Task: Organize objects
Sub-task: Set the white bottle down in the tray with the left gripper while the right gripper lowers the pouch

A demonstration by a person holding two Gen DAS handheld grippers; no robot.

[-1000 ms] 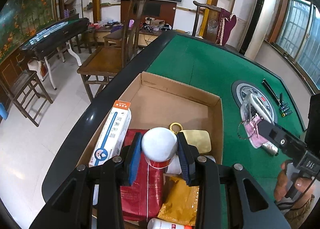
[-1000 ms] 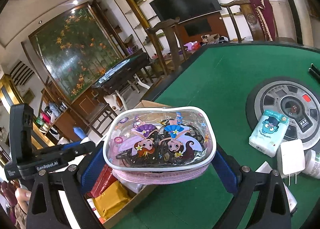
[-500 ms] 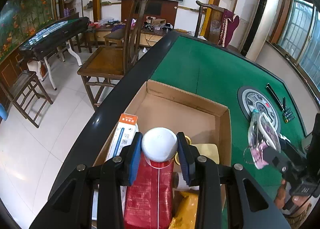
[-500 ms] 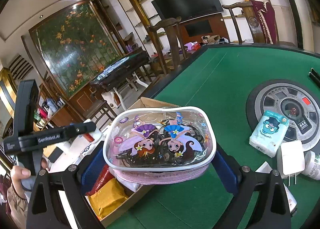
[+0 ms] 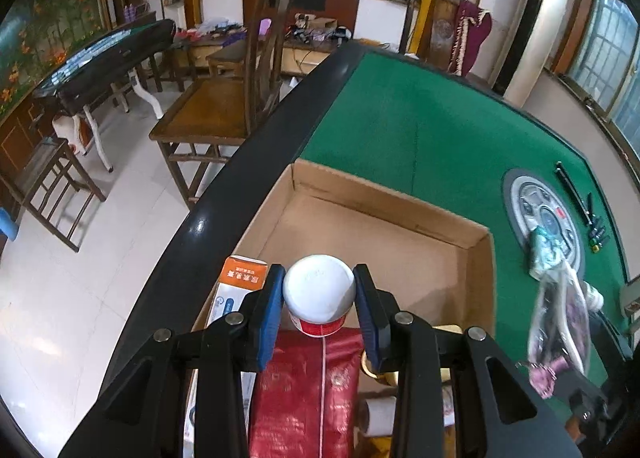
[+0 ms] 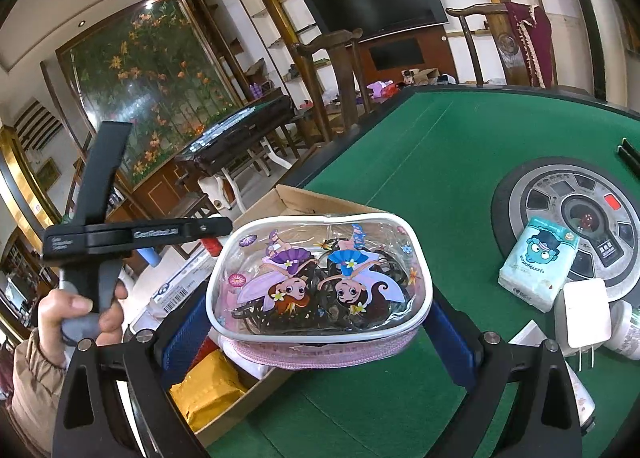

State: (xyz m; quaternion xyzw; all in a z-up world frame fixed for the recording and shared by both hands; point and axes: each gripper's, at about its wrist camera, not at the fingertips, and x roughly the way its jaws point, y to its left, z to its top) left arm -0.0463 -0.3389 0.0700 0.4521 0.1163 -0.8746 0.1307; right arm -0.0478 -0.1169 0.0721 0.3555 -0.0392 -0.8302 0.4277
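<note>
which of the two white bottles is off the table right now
The white-capped bottle with the red label, clamped in the left gripper; the other white bottle lies on the green felt.

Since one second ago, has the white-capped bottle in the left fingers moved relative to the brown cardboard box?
Yes. The white-capped bottle has advanced toward the far wall of the brown cardboard box, over the empty part of its floor.

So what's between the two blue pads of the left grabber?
In the left wrist view, a white-capped bottle with a red label sits clamped between the left gripper's pads, held above the cardboard box.
</note>
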